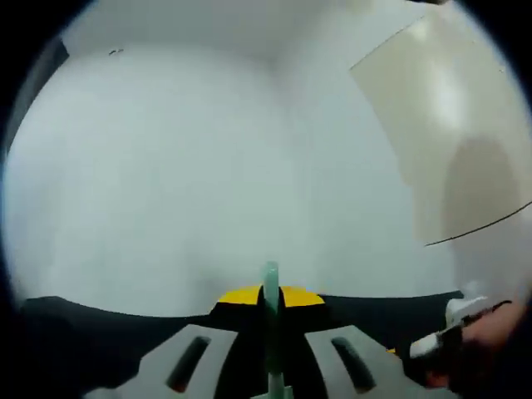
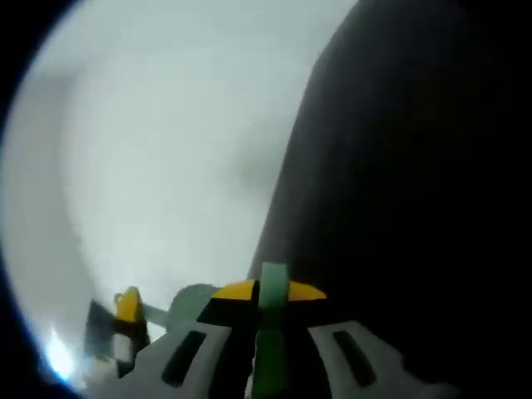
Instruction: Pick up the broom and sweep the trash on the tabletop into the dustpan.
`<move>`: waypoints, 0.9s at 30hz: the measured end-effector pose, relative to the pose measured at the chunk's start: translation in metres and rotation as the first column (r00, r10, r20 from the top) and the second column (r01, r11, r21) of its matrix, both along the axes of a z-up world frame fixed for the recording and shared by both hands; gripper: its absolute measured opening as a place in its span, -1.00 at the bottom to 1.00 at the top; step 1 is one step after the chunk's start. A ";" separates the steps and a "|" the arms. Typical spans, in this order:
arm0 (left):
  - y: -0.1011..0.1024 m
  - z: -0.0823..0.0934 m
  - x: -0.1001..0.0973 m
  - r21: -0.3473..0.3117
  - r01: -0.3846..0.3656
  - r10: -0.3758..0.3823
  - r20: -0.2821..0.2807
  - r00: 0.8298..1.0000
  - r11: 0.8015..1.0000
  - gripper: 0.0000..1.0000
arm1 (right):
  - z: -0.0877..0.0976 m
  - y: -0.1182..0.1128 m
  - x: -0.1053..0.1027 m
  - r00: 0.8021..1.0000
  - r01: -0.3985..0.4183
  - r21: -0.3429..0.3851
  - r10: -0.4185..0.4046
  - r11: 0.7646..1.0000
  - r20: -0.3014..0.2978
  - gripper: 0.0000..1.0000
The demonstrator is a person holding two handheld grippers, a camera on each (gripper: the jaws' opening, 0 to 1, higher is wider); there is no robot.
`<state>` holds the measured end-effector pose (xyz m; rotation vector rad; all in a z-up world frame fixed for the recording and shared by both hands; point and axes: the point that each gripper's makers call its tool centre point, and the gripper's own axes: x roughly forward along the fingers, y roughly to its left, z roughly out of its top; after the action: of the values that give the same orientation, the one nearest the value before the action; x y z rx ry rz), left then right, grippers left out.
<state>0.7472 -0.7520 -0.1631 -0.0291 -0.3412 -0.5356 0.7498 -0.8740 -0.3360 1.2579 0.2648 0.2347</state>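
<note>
In the left gripper view my left gripper [image 1: 270,298] is shut on a thin green handle [image 1: 271,337] that stands between its yellow-tipped jaws. Whether it belongs to the broom or the dustpan is hidden. A hand with the other gripper [image 1: 455,326] comes in at the lower right. In the right gripper view my right gripper [image 2: 268,291] is shut on a broader green handle [image 2: 270,353]. The left gripper [image 2: 125,309], with a yellow tip, appears at the lower left beside a pale green rounded piece [image 2: 193,298]. No trash or tabletop can be made out.
A white wall [image 1: 183,166] faces the left gripper, with a beige panel [image 1: 449,125] at the upper right and a dark band [image 1: 83,324] low down. The right gripper view has a pale surface [image 2: 166,150] on the left and a large dark mass [image 2: 416,208] on the right.
</note>
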 end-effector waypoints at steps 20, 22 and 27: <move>0.133 -0.004 -0.060 0.103 0.018 -0.003 -0.149 0.989 0.994 -0.91 | 0.004 -0.030 0.004 0.999 -0.053 -0.027 0.053 0.998 -0.001 -0.74; 0.135 -0.009 -0.067 0.100 0.015 0.002 -0.165 0.986 0.995 -0.91 | 0.007 -0.040 0.004 0.998 -0.063 -0.054 0.062 0.997 -0.005 -0.74; 0.143 -0.028 -0.071 0.114 -0.089 0.113 -0.226 0.967 0.989 -0.90 | 0.021 -0.049 0.002 0.986 -0.160 -0.145 0.163 0.976 0.014 -0.74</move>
<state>0.6765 -0.6091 -0.1907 0.0258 -0.0854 -0.4421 0.7517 -0.9232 -0.3151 1.0913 0.3567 0.3651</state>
